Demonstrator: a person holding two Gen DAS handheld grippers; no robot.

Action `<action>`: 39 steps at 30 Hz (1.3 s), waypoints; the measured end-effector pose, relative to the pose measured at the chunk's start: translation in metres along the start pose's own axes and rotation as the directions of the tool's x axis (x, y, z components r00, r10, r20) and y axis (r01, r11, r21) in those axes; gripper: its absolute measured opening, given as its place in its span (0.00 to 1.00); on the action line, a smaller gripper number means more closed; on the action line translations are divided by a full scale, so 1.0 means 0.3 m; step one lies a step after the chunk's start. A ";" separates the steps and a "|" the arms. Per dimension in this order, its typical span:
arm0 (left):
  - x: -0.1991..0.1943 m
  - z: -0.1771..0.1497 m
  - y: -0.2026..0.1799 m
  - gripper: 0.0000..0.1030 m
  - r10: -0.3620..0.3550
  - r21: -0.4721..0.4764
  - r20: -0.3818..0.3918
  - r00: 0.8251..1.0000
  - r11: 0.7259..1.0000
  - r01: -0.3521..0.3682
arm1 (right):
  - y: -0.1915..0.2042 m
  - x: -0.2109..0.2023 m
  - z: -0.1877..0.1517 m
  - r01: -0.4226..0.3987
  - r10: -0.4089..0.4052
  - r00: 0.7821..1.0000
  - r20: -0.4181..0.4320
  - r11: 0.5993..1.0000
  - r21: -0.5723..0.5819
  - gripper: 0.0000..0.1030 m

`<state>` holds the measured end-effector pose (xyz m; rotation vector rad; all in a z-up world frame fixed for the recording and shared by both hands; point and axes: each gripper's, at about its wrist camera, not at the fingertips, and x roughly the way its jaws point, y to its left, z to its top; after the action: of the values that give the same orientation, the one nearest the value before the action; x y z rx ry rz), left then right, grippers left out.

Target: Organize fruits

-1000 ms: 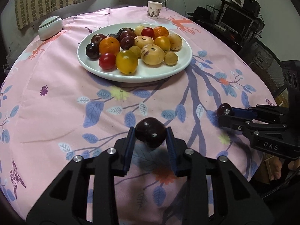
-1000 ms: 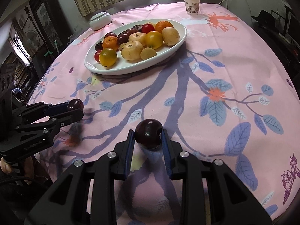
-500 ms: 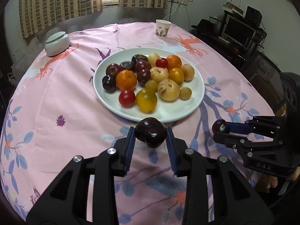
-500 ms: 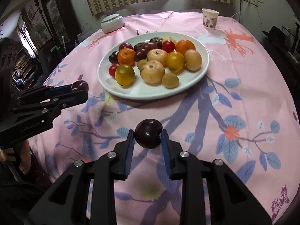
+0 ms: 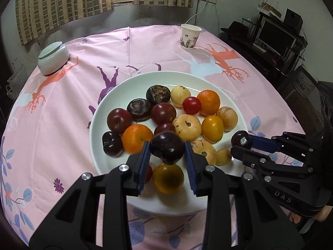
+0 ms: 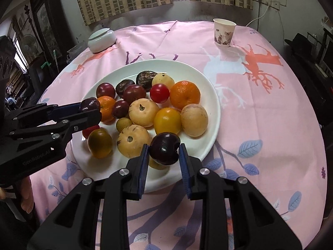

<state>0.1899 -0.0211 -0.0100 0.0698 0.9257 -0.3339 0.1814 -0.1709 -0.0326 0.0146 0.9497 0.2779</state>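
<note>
A white plate on the pink tablecloth holds several fruits: dark plums, oranges, red and yellow tomatoes, pale yellow fruits. My left gripper is shut on a dark plum and holds it over the plate's near-left fruits; it also shows in the right wrist view with its plum. My right gripper is shut on a second dark plum over the plate's near edge; it shows in the left wrist view with its plum.
A paper cup stands at the table's far right. A pale lidded ceramic jar stands at the far left. Curtains and a window are behind. A monitor and shelves stand right of the table.
Both grippers, each still holding a plum, have moved forward from the table's near side to over the plate.
</note>
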 end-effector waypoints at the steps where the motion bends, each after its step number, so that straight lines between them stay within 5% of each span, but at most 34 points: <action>1: 0.009 0.003 0.004 0.33 -0.001 -0.002 -0.005 1.000 1.000 0.001 | -0.002 0.007 0.003 0.001 -0.001 1.000 -0.003 1.000 -0.001 0.28; 7: 0.034 0.016 0.007 0.35 0.005 -0.005 -0.012 1.000 1.000 -0.005 | 0.006 0.022 0.021 0.025 -0.025 1.000 0.003 1.000 -0.020 0.30; 8: 0.034 0.018 0.008 0.49 0.009 -0.007 -0.010 1.000 1.000 -0.009 | 0.010 0.022 0.024 0.035 -0.035 0.999 0.005 0.999 -0.026 0.34; 9: 0.030 0.021 0.009 0.75 0.013 -0.011 0.000 1.000 1.000 -0.013 | 0.014 0.020 0.027 0.050 -0.049 0.999 0.010 0.998 -0.032 0.60; 10: 0.020 0.024 0.013 0.87 0.021 -0.020 0.023 1.000 1.000 -0.020 | 0.017 0.013 0.028 0.066 -0.065 0.998 0.028 0.997 -0.034 0.76; 15: -0.028 0.031 0.031 0.92 0.053 -0.049 0.061 0.997 0.998 -0.050 | 0.032 -0.039 0.025 0.133 -0.128 0.987 0.102 0.990 -0.046 0.96; 25: -0.211 -0.062 0.009 0.98 0.206 -0.102 0.126 0.970 0.976 -0.194 | 0.077 -0.133 -0.050 0.226 -0.224 0.970 0.099 0.974 -0.012 0.99; 39: -0.286 -0.158 -0.030 0.98 0.185 -0.103 0.108 0.977 0.979 -0.174 | 0.097 -0.160 -0.099 0.221 -0.222 0.973 0.056 0.975 0.023 0.99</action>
<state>0.1032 0.0016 0.0301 0.0474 0.8111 -0.1251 0.1244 -0.1578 -0.0076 -0.0675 0.8870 0.0627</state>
